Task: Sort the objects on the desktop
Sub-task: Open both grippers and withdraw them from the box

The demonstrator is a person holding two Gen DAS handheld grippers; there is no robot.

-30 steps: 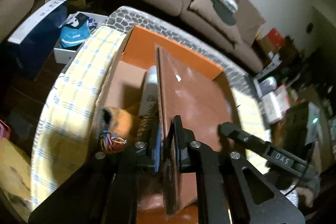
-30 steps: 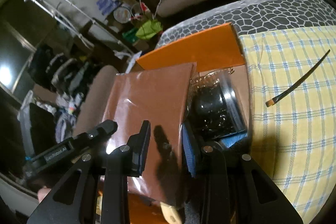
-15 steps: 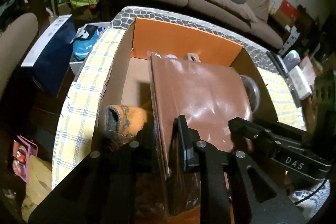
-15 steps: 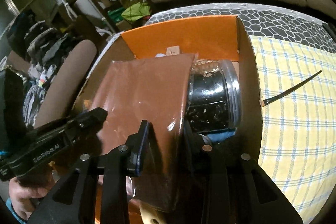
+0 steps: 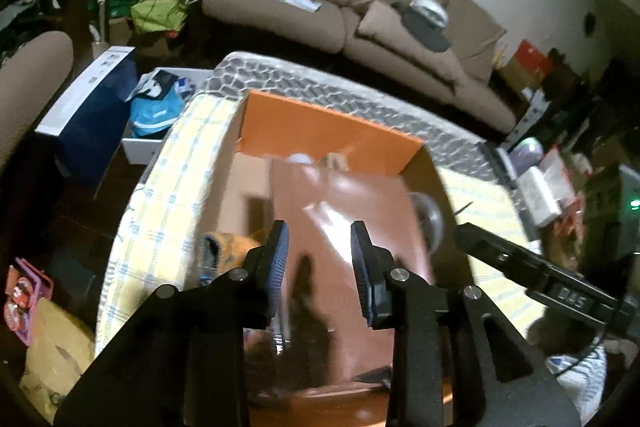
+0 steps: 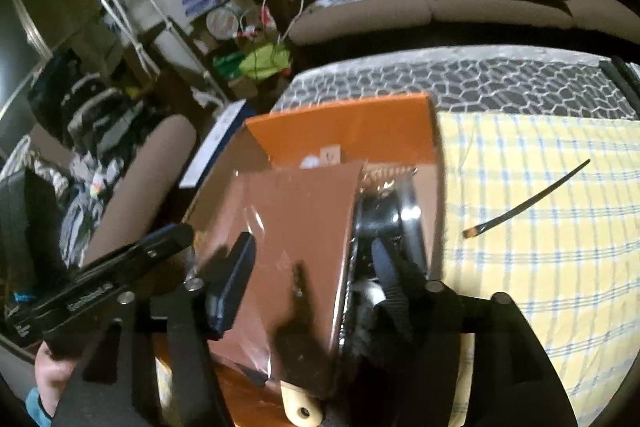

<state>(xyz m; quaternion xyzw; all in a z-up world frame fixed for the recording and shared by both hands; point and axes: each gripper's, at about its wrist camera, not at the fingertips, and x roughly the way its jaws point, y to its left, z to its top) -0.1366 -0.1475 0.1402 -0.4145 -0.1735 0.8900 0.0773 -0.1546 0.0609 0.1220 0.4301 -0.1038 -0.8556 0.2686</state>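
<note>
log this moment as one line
left gripper: open | right gripper: open | glossy brown flat book: in orange cardboard box

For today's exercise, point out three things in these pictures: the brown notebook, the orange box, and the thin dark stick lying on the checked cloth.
brown notebook [image 6: 296, 227], right wrist view, middle of its glossy cover.
orange box [image 5: 320, 135], left wrist view, inner face of its far wall.
thin dark stick [image 6: 532, 197], right wrist view, midway along its shaft.
</note>
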